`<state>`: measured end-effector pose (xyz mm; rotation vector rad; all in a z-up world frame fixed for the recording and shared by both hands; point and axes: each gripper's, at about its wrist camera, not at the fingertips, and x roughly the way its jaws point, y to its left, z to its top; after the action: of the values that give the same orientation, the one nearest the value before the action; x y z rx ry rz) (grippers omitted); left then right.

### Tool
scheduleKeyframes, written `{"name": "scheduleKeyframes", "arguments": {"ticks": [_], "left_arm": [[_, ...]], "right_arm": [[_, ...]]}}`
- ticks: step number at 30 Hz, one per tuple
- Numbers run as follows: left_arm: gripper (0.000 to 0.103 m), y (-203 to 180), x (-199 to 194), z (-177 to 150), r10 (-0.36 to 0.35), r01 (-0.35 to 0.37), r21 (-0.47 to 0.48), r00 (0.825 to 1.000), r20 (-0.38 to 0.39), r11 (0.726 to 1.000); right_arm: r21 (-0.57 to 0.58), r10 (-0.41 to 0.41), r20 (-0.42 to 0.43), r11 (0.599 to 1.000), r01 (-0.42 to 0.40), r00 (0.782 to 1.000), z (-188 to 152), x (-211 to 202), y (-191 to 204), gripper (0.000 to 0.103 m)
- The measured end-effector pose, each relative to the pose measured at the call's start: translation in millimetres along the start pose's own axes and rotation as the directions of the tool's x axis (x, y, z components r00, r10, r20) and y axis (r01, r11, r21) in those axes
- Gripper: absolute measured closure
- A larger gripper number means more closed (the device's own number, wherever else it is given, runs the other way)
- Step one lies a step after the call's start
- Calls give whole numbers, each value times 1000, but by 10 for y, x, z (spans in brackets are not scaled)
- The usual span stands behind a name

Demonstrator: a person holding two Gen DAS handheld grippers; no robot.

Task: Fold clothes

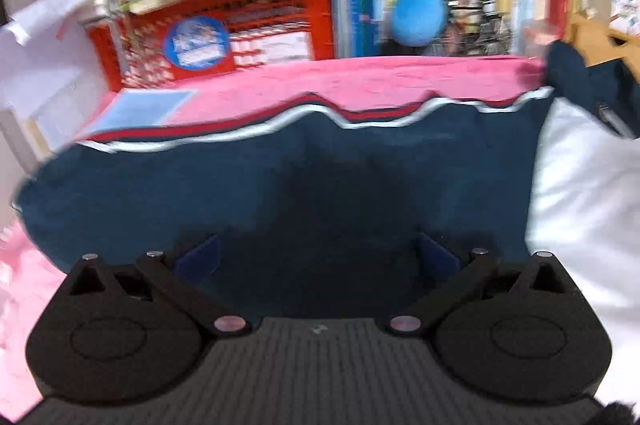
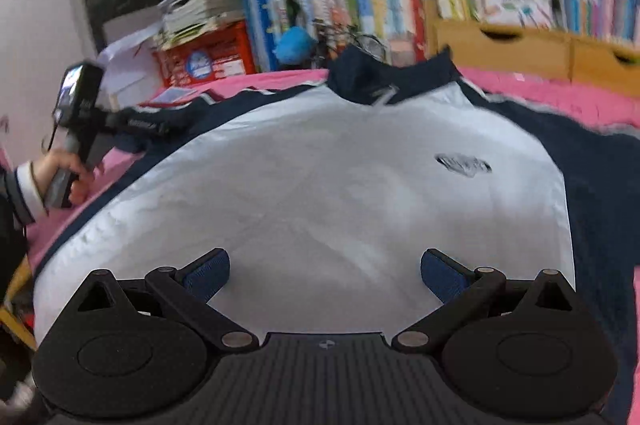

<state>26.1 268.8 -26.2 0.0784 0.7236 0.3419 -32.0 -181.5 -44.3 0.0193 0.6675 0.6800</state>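
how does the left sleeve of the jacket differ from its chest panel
The left sleeve is dark navy with a white and red stripe along its far edge; the chest panel is plain white with a small dark logo. The sleeve stretches sideways; the panel lies centred. Both lie flat on the pink cover.

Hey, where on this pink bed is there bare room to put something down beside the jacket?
Free: the pink bedcover strip between the navy-and-white jacket's striped sleeve edge and the red crate, apart from a light blue card; also the pink corner below the wooden drawers. Crowded: the jacket fills the middle, beneath both open claws.
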Motion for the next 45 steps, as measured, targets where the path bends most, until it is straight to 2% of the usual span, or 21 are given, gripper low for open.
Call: {"name": "scheduleKeyframes", "arguments": {"ticks": [2, 3, 5, 6, 7, 8, 9, 11, 15, 16, 18, 21, 24, 26, 28, 33, 35, 37, 39, 42, 45], "left_arm": [[0, 81, 49, 40, 99, -99, 21, 995, -6, 995], [0, 127, 81, 57, 171, -171, 30, 985, -11, 985], [0, 258, 194, 87, 380, -378, 51, 924, -38, 924], [0, 360, 221, 106, 408, -407, 27, 910, -66, 913], [0, 470, 205, 127, 397, -401, -30, 912, -101, 916], [0, 570, 177, 145, 374, -387, -88, 918, -128, 918], [0, 621, 100, 149, 322, -339, -150, 938, -126, 929], [0, 542, -104, 170, 221, -231, -208, 973, -67, 951], [0, -18, -521, 232, 15, -9, -119, 999, 48, 993], [0, -177, -632, 227, -65, 71, -89, 996, 64, 993], [0, -512, -804, 205, -212, 215, -45, 975, 63, 976], [0, -1013, -978, 136, -378, 378, 10, 925, 28, 926], [0, -1419, -1021, 15, -426, 425, 102, 905, -16, 899], [0, -1605, -954, -88, -394, 396, 167, 918, -43, 903], [0, -1714, -864, -181, -352, 358, 197, 934, -62, 913], [0, -1608, -766, -305, -375, 378, 107, 926, -43, 920], [0, -1612, -784, -346, -368, 367, 114, 930, -19, 923], [0, -1625, -802, -360, -362, 360, 118, 932, -10, 925], [0, -1632, -807, -366, -358, 356, 117, 934, -5, 927], [0, -1648, -810, -363, -350, 347, 118, 937, 1, 930], [0, -1657, -808, -370, -345, 342, 122, 939, 6, 932]], "right_arm": [[32, 20, 14, 999, -20, 1000, -2, -22, -61, 0], [44, 28, 19, 999, -29, 999, -4, -32, -85, 0], [56, 34, 24, 998, -35, 999, -5, -47, -114, 0], [57, 33, 24, 998, -35, 999, 0, -51, -119, 0], [57, 33, 24, 998, -34, 999, 6, -54, -120, 0], [56, 32, 23, 998, -34, 999, 11, -56, -122, 0], [56, 31, 22, 998, -32, 999, 14, -57, -122, 0], [54, 24, 20, 998, -25, 999, 17, -56, -114, 0], [29, 0, 9, 1000, -1, 1000, 28, -45, -64, 0], [19, -8, 5, 1000, 8, 1000, 30, -40, -44, 0], [4, -27, -1, 1000, 27, 1000, 32, -32, -13, 0], [24, -72, 12, 997, 72, 997, 21, -59, -32, 0], [144, -43, 47, 989, 36, 998, 35, -207, -276, 0], [236, -30, 86, 972, 9, 996, 67, -377, -581, 0], [330, -74, 133, 944, 26, 988, 116, -587, -940, 0], [496, -184, 163, 865, 80, 969, 246, -805, -1712, 3], [454, -252, 110, 873, 177, 962, 306, -764, -1851, 3], [404, -321, 47, 872, 275, 946, 343, -712, -1997, 4], [374, -394, -20, 849, 372, 919, 338, -668, -2187, 4], [353, -479, -51, 812, 465, 876, 320, -705, -2397, 5], [287, -639, -127, 708, 645, 759, 325, -706, -2517, 5]]}}
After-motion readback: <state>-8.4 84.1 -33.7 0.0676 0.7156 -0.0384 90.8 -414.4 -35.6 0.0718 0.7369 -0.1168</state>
